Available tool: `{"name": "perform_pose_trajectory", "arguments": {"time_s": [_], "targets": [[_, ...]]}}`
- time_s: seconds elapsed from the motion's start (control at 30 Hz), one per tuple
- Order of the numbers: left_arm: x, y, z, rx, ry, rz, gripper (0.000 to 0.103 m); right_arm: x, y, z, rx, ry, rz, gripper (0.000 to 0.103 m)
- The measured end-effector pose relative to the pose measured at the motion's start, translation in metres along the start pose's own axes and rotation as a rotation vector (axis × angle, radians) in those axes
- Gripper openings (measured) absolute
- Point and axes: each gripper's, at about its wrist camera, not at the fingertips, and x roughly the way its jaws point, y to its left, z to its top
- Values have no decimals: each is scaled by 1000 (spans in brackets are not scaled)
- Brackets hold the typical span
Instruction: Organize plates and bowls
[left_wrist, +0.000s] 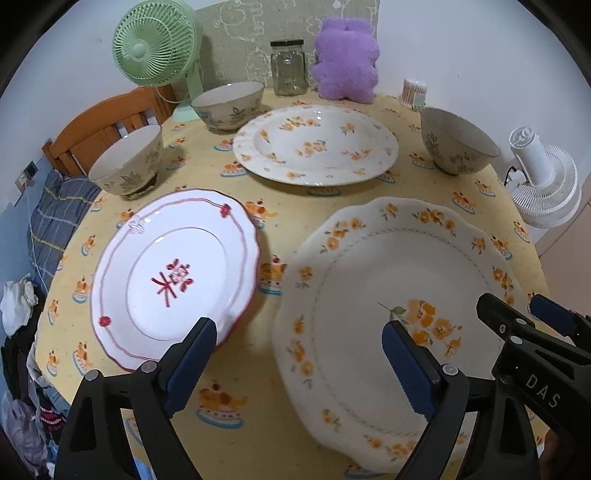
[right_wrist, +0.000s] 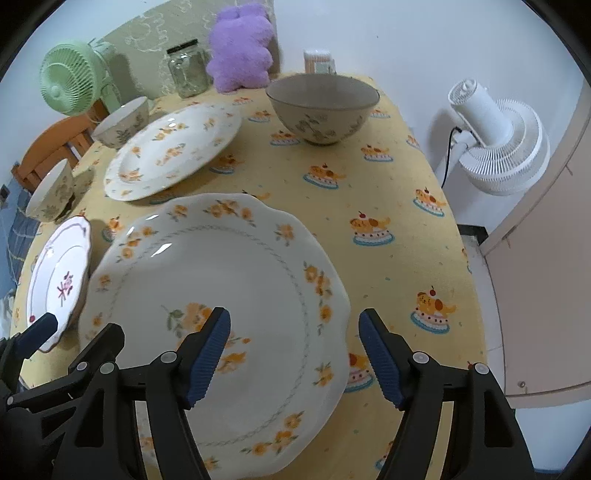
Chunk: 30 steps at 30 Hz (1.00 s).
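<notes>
A large scalloped plate with orange flowers (left_wrist: 369, 280) (right_wrist: 229, 273) lies nearest on the yellow tablecloth (left_wrist: 240, 369). To its left lies a smaller red-trimmed plate (left_wrist: 177, 273) (right_wrist: 62, 273). Behind them sits a deep flowered plate (left_wrist: 317, 144) (right_wrist: 173, 147). Three leaf-patterned bowls stand upright: left (left_wrist: 129, 162), back (left_wrist: 229, 103), right (left_wrist: 454, 144) (right_wrist: 321, 107). My left gripper (left_wrist: 299, 332) hangs open above the gap between the two near plates, holding nothing. My right gripper (right_wrist: 295, 317) is open above the large plate's right rim, pads clear of it.
Along the back edge stand a green fan (left_wrist: 155, 48), a glass jar (left_wrist: 288, 66), a purple plush (left_wrist: 347, 59) and a cotton-swab box (left_wrist: 415, 92). A white fan (right_wrist: 498, 144) stands off the table's right side. A wooden chair (left_wrist: 103, 125) is at left.
</notes>
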Motion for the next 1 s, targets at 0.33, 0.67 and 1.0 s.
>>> {"name": "perform_pose_trajectory", "arguments": {"time_s": [0.33, 0.67, 1.0], "targets": [[-16, 44, 28, 44, -40, -60, 92, -35, 43, 10, 58, -80, -57, 77], [-22, 78, 64, 109, -93, -128, 92, -49, 80, 36, 96, -119, -107, 77], [-3, 95, 116, 159, -99, -139, 92, -46, 98, 81, 166, -141, -105, 77]]}}
